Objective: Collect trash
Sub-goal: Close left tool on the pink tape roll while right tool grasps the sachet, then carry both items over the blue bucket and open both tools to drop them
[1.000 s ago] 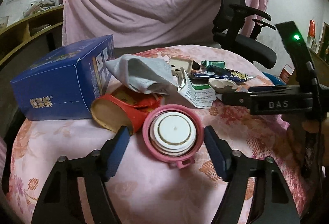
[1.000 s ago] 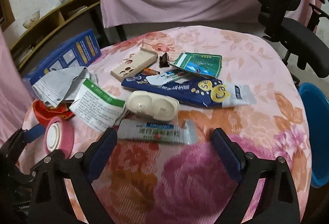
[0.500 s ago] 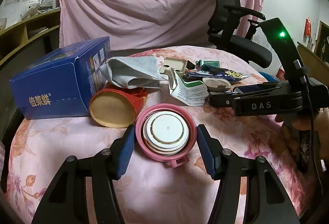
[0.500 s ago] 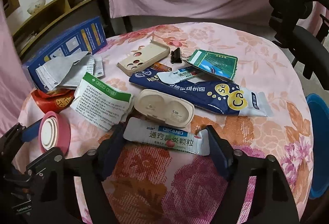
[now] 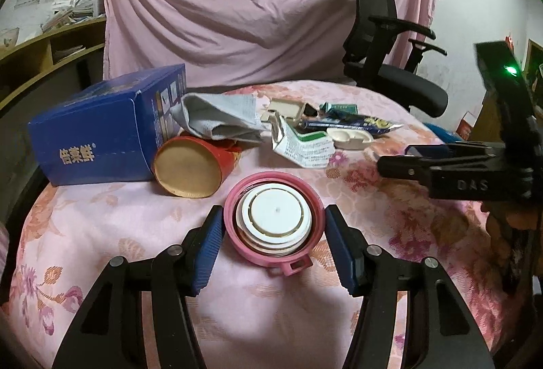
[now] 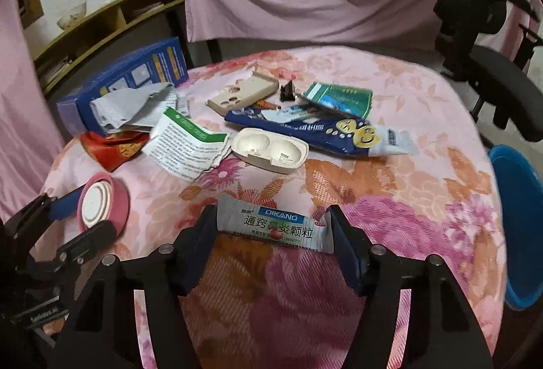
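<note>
Sachet (image 6: 276, 228), light and crinkly, lies low in the frame's centre between the right gripper (image 6: 273, 245), whose jaws are closing on its ends; pinching mid-length seems safer. Farther left, the left gripper (image 5: 275, 241) clamps the stiff pink lid (image 5: 274, 224) by its rim.

Dim, warm indoor light with soft shadows; fisheye bending and dark vignetted corners in both views, the right wrist view slightly motion-blurred.

Left gripper (image 5: 274, 245): black frame, silver screws, blue ribbed fingers (image 5: 207, 248). Right gripper (image 6: 273, 245): same build.
</note>
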Action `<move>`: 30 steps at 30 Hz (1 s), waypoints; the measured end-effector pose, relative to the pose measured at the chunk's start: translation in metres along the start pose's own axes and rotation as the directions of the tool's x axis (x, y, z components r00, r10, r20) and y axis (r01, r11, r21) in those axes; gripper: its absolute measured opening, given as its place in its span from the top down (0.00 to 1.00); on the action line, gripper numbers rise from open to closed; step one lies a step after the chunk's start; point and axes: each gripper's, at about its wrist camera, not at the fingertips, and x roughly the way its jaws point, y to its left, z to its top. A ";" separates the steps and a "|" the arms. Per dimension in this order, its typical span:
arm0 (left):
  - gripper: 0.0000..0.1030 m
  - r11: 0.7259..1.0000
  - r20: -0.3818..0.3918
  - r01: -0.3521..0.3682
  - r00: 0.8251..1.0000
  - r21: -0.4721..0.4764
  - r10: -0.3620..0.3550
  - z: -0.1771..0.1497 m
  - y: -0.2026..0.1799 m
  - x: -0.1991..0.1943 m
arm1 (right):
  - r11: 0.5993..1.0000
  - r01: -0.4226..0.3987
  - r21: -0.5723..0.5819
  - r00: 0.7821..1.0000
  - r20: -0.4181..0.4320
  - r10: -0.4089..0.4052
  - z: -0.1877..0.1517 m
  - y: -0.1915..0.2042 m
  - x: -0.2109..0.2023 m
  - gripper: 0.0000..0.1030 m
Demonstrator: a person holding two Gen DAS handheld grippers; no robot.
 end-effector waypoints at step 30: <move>0.48 0.911 0.403 0.249 0.836 0.328 -0.373 0.149 -0.222 0.004 | 0.918 0.271 0.291 0.630 0.667 -0.398 -0.032 -0.153 -0.196 0.38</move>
